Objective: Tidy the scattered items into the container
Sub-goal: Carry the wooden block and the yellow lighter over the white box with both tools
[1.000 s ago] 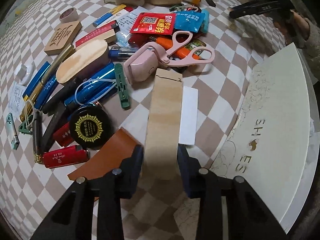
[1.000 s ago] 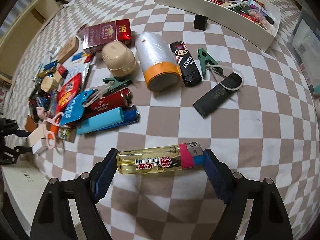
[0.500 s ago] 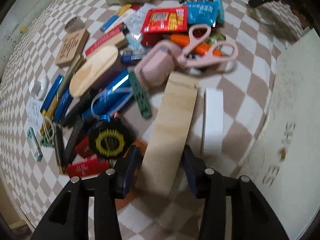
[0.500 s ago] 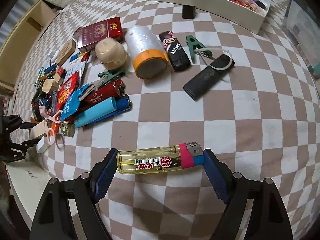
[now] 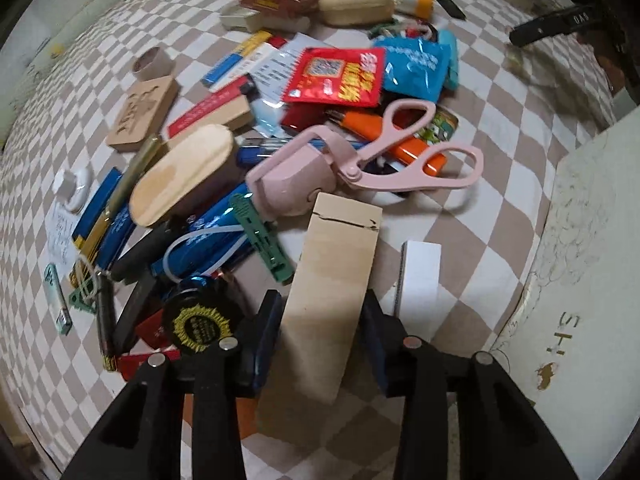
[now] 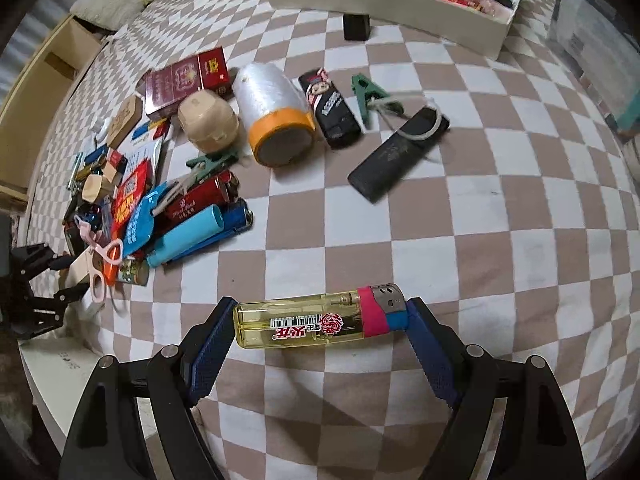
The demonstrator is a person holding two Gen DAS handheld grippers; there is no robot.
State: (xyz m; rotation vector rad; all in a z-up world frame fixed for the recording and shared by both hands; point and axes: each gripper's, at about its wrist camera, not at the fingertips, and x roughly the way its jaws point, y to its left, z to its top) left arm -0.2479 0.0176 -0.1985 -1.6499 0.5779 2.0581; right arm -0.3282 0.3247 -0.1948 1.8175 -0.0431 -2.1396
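My left gripper points down over the pile of scattered items with a pale wooden block between its jaws. The jaws are closing and the blue pads touch both long sides of the block. It also shows at the left edge of the right wrist view, left gripper. My right gripper is shut on a yellow lighter with a pink band, held end to end above the checked cloth. The white container, holding several items, stands at the far side.
Pink scissors, a black round tin, a white eraser and lighters crowd around the block. A white lid lies to its right. A thread spool, a black lighter and a black stick lie between my right gripper and the container.
The left jaws loosened, then drew in again, and the block now leans right. The white eraser stands clear beside it. My right gripper has slid across the cloth with the lighter.
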